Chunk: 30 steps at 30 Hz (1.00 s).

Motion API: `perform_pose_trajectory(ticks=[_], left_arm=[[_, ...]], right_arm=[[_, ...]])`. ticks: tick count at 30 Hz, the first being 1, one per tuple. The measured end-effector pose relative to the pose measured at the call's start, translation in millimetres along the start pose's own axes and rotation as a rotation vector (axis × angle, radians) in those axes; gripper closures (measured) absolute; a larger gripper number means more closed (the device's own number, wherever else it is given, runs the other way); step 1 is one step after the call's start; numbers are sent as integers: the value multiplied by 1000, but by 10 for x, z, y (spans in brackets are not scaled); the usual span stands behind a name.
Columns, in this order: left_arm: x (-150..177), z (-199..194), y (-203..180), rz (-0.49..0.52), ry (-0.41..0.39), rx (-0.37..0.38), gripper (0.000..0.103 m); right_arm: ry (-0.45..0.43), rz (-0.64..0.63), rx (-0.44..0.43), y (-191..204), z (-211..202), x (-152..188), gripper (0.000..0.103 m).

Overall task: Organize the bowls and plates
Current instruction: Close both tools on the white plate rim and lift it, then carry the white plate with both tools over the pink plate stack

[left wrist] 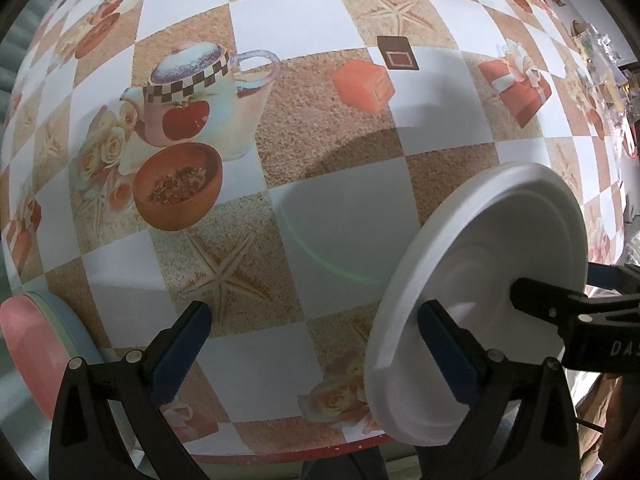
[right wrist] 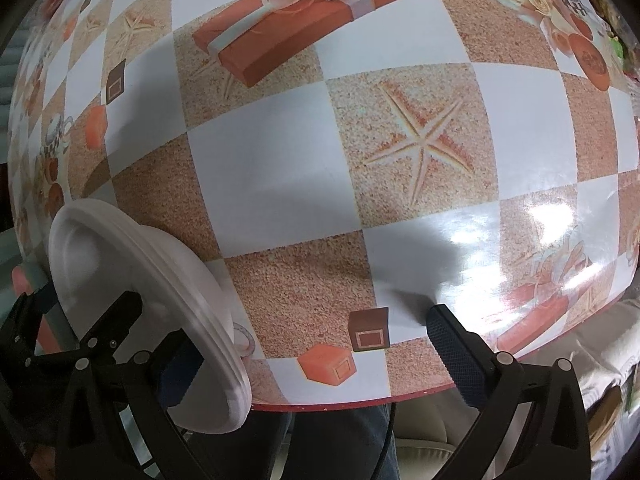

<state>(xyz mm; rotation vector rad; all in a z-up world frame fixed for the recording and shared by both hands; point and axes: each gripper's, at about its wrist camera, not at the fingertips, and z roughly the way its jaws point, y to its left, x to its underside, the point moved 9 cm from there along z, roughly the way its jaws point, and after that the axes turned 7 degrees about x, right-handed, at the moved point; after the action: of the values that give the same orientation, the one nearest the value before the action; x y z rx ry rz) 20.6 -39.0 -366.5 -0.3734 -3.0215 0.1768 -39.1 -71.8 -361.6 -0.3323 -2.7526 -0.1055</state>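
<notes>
A white plate [left wrist: 480, 248] stands tilted on its rim near the table's front edge, slightly blurred. My left gripper [left wrist: 318, 344] points straight down with its jaws wide open and only tablecloth between them. Its right finger [left wrist: 448, 344] crosses in front of the plate's rim. In the right wrist view the white plate [right wrist: 160, 280] is at the left. My right gripper [right wrist: 316, 360] is also wide open, and the plate's rim hides part of its left finger [right wrist: 176, 364]. The plate leans between these two fingers; no pair of pads presses on it.
A stack of pink and pale blue dishes [left wrist: 28, 344] sits at the lower left, also seen as a pink edge [right wrist: 20, 280]. The table [right wrist: 320, 398] carries a glossy checkered cloth with printed pictures. A person's legs [right wrist: 340, 440] show below its front edge. Clutter [left wrist: 600, 52] lies far right.
</notes>
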Motion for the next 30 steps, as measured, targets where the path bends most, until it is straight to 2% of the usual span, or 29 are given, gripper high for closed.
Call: perform_pose_trajectory(ticks=[2,4,7,10,11,12,13,14,18,23,30], left_arm=[[26,9,14,-3,12,6,3],[29,-15,-9,10,12,10,8],[29,-63,-80,32,4,13,20],[30,-84,-215,56,-1,29,38],[26,-94,-289,72,-3,40,48],[29,-101,-338,87,-5,58,64],[36,-107,-403,98,-2,81,71],[40,-107,-438,100,1,93,71],[37,-107,-440,93,-3,103,71],[123,-154,-274,74,-5,101,71],[277,-175,247,4,-15,89,70]], right_arm=[[-2,-2,7,9,-2,6,0],[-3,-4,5,24,-20,40,8],[-20,-27,-25,106,-92,85,25],[-25,-29,-54,159,-129,91,40],[-24,-29,-74,189,-142,90,53],[-21,-28,-103,249,-165,96,70],[-12,-27,-140,308,-173,103,76],[4,-26,-155,343,-164,111,79],[-1,-37,-110,422,-189,106,82],[14,-42,-105,560,-187,130,82],[18,-128,-93,1084,-177,162,82]])
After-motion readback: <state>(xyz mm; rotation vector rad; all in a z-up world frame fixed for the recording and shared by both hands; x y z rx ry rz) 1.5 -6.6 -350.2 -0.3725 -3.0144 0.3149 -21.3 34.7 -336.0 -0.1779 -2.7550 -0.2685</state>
